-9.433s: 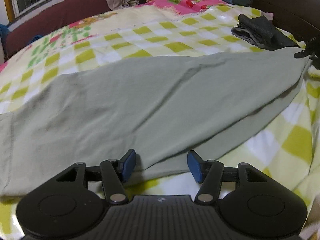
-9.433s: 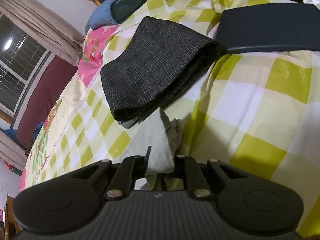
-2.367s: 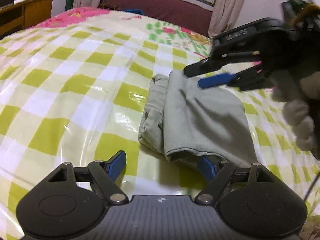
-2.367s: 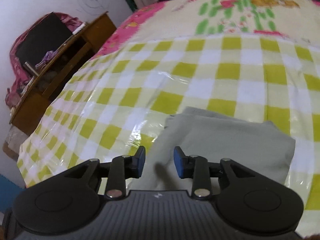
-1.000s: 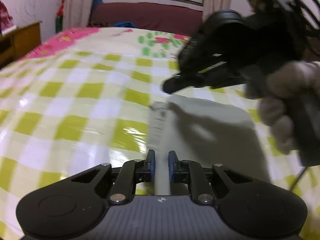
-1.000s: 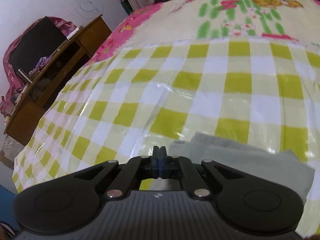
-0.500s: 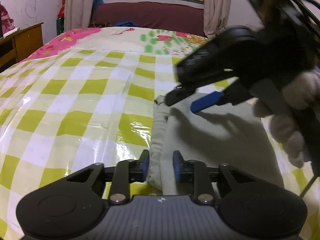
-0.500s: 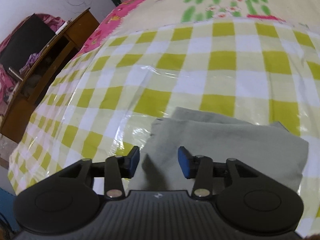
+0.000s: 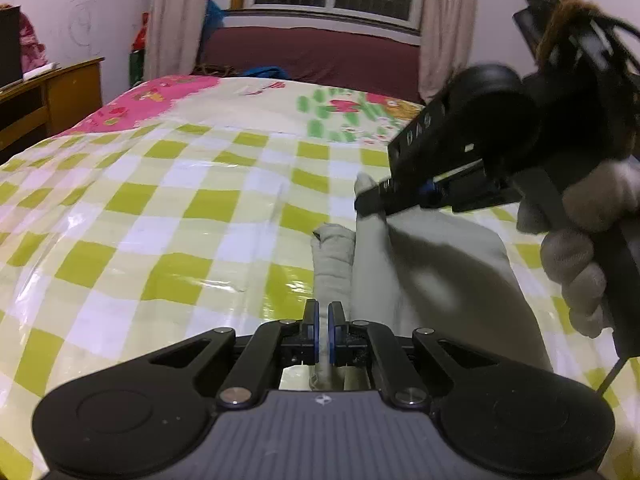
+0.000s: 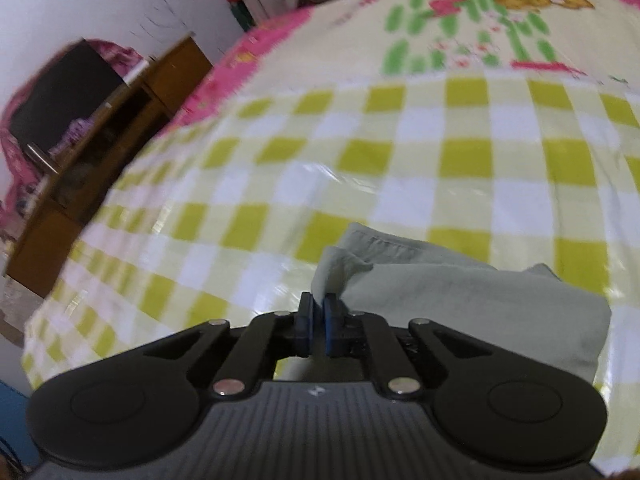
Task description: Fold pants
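Your left gripper (image 9: 323, 316) is pinched nearly closed on the near edge of the pants (image 9: 432, 280), and your right gripper (image 10: 316, 312) is clamped on a raised corner at their far end. Your gloved right hand (image 9: 584, 248) reaches in from the right above the cloth. The grey-green pants lie folded in a compact stack on the checked bedsheet (image 9: 160, 216).

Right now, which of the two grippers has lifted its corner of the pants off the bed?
The right gripper: its pinched corner of the pants peaks upward, while the left gripper grips low.
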Available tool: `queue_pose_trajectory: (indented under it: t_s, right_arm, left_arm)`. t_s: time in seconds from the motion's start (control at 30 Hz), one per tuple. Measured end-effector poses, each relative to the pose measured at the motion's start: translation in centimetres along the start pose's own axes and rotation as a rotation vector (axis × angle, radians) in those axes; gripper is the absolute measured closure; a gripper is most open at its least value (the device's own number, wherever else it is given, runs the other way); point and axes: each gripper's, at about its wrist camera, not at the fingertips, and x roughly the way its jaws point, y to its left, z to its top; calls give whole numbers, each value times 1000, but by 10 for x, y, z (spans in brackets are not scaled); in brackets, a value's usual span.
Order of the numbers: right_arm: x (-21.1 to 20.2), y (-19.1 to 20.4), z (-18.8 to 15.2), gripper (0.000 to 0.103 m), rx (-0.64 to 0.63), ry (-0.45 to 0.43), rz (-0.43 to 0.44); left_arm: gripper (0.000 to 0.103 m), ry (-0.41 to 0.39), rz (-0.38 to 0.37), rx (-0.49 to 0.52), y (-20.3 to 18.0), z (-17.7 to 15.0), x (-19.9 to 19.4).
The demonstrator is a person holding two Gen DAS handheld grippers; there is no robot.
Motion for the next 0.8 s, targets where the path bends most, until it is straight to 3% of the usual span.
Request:
queue_pose_trajectory:
  t_s: [0.1, 0.17, 0.23, 0.27, 0.33, 0.4, 0.47, 0.6, 0.7, 0.8]
  right_arm:
    - [18, 1, -2, 95, 10, -6, -24]
    - [43, -3, -7, 90, -11, 67, -47]
    - [52, -6, -13, 89, -4, 85, -32]
    - [52, -4, -14, 87, -14, 78, -21]
    - [47, -2, -12, 70, -9, 64, 40]
    - [43, -2, -8, 64, 4, 73, 125]
    - [34, 1, -6, 64, -15, 51, 169]
    - [19, -6, -6, 64, 32, 20, 245]
    - [2, -16, -12, 64, 30, -22, 229]
    - [-10, -29, -20, 64, 55, -35, 222]
  left_arm:
    - [82, 37, -3, -19, 3, -2, 9]
    - [81, 27, -11, -47, 3, -3, 5]
    - [79, 10, -22, -34, 0, -3, -2]
    - [74, 5, -17, -18, -4, -3, -3]
    - [65, -2, 7, 19, -11, -3, -3]
    - [61, -12, 21, 31, -15, -3, -4]
    - [54, -25, 34, 21, -15, -1, -10]
    - [51, -42, 46, 22, -15, 2, -23]
    - [50, -98, 36, 54, -24, 4, -38]
    - [36, -123, 27, 83, -35, 8, -43]
